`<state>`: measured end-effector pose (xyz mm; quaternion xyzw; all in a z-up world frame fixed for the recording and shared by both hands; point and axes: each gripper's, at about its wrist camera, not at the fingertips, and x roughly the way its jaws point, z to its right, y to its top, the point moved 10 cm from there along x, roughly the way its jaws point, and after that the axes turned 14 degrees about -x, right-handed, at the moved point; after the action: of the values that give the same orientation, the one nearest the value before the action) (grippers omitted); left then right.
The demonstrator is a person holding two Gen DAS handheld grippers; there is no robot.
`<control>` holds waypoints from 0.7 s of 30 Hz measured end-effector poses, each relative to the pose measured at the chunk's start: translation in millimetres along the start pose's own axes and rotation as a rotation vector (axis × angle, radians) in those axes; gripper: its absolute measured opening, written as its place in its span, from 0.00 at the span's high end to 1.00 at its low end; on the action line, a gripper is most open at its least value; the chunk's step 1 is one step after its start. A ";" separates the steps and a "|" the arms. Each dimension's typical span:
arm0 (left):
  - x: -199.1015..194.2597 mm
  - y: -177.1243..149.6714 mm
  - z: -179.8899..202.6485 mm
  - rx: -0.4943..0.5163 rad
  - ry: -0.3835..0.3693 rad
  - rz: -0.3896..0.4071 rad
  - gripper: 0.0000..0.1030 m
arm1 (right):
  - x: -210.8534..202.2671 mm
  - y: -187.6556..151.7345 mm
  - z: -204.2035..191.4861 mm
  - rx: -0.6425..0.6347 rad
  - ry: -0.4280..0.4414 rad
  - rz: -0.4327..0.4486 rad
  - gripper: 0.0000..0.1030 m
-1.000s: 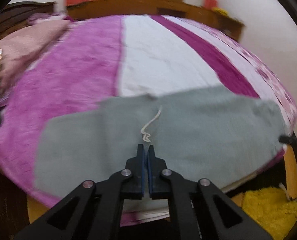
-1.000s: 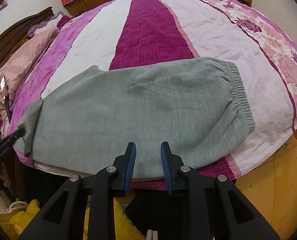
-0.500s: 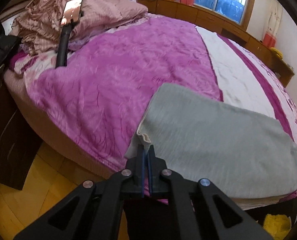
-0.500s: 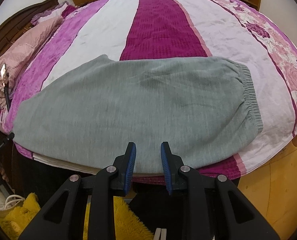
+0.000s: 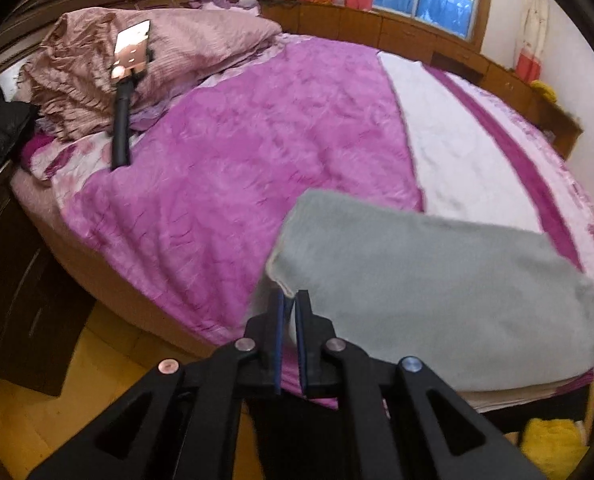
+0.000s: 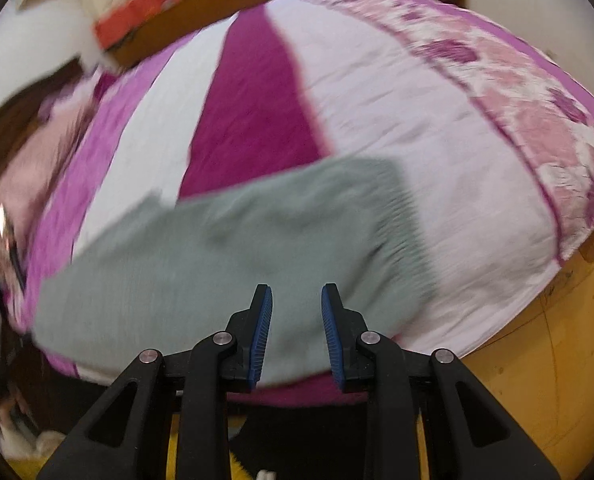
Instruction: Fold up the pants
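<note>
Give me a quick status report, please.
Left gripper pinching grey pants' corner. Right gripper open, empty, above pants. Nothing in the way.

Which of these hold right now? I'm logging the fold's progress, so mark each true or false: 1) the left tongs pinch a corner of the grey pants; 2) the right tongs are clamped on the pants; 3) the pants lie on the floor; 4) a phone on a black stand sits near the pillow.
1) True: the left tongs are shut on a corner of the grey pants.
2) False: the right tongs stand open, nothing pressed between the pads.
3) False: the pants lie on the bed, near its edge.
4) True: the phone stands by the pillow.
</note>
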<state>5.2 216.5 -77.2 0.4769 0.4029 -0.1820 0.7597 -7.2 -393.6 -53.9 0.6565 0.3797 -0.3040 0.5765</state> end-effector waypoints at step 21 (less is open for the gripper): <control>69.7 -12.4 47.7 0.114 0.018 -0.066 0.83 | 75.7 31.2 55.0 0.111 -0.026 -0.043 1.00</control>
<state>60.4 176.6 -128.7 0.5073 0.4141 -0.2251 0.7214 61.3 -438.2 -109.1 0.6751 0.3686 -0.3454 0.5377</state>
